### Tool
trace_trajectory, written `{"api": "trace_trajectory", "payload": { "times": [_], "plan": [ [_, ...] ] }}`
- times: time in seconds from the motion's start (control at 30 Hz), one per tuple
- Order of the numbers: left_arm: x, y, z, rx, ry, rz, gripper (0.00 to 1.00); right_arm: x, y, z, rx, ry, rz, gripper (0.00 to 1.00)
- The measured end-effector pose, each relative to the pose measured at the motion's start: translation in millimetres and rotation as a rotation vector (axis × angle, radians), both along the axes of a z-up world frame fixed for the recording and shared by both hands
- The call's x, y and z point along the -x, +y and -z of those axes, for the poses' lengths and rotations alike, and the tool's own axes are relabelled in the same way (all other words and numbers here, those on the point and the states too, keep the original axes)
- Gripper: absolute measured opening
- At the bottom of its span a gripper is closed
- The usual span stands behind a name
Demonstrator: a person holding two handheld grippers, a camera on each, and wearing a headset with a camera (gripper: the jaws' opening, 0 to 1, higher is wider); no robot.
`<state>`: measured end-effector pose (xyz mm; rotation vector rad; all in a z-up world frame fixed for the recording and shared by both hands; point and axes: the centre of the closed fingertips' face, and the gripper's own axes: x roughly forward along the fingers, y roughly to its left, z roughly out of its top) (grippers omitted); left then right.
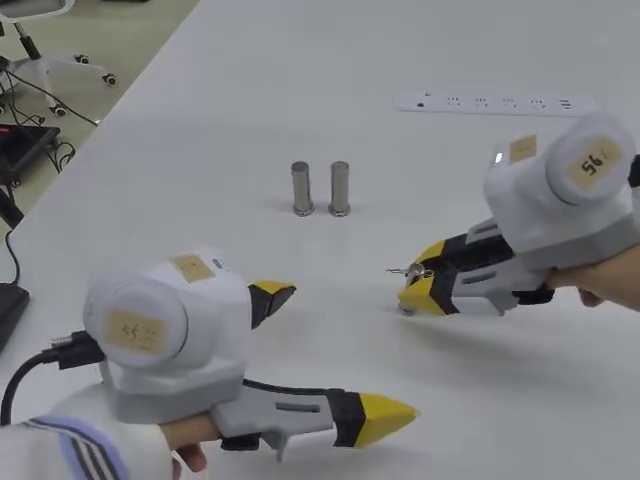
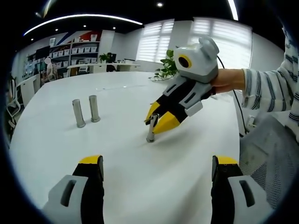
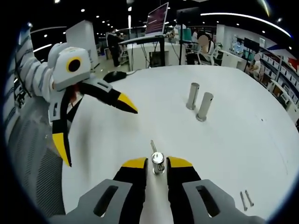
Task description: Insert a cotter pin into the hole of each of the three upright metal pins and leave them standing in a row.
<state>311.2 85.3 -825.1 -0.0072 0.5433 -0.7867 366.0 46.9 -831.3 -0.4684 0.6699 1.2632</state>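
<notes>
Two bare upright metal pins (image 1: 302,188) (image 1: 340,188) stand side by side at mid-table; they also appear as pins (image 2: 78,113) (image 2: 94,108) and pins (image 3: 192,95) (image 3: 204,106). My right gripper (image 1: 415,275) (image 3: 158,162) is shut on the top of a third metal pin (image 2: 151,128) (image 3: 158,161), whose base rests on the table. A thin cotter pin (image 1: 404,270) (image 3: 153,145) sticks out of that pin's head. My left gripper (image 1: 350,350) (image 2: 156,163) hovers open and empty nearer to me, left of the held pin.
Two loose cotter pins (image 3: 245,199) lie on the table beside the right gripper. A white power strip (image 1: 495,102) lies at the far right. The table's left edge (image 1: 60,165) drops to a floor with a chair and cables.
</notes>
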Motion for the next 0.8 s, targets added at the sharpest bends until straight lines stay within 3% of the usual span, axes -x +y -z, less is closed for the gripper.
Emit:
{"api": "trace_trajectory", "payload": {
  "times": [0.13, 0.23, 0.37, 0.8],
  "plan": [
    [-2.3, 6.0, -2.0, 0.001, 0.001, -0.011, 0.97, 0.9, -5.6, -6.4, -0.022, -0.003, 0.035, 0.2],
    [-1.8, 8.6, -3.9, -0.004, 0.011, -0.012, 0.94, 0.5, -10.7, -13.8, -0.067, -0.019, 0.089, 0.26],
    [-2.2, 11.1, -9.8, -0.004, -0.001, -0.018, 0.95, 3.4, -21.4, -23.3, -0.105, -0.013, 0.173, 0.3],
    [9.7, 17.5, -8.3, -0.001, 0.042, 0.0, 0.96, 34.3, -51.4, -41.5, -0.193, 0.008, 0.3, 0.51]
  ]
}}
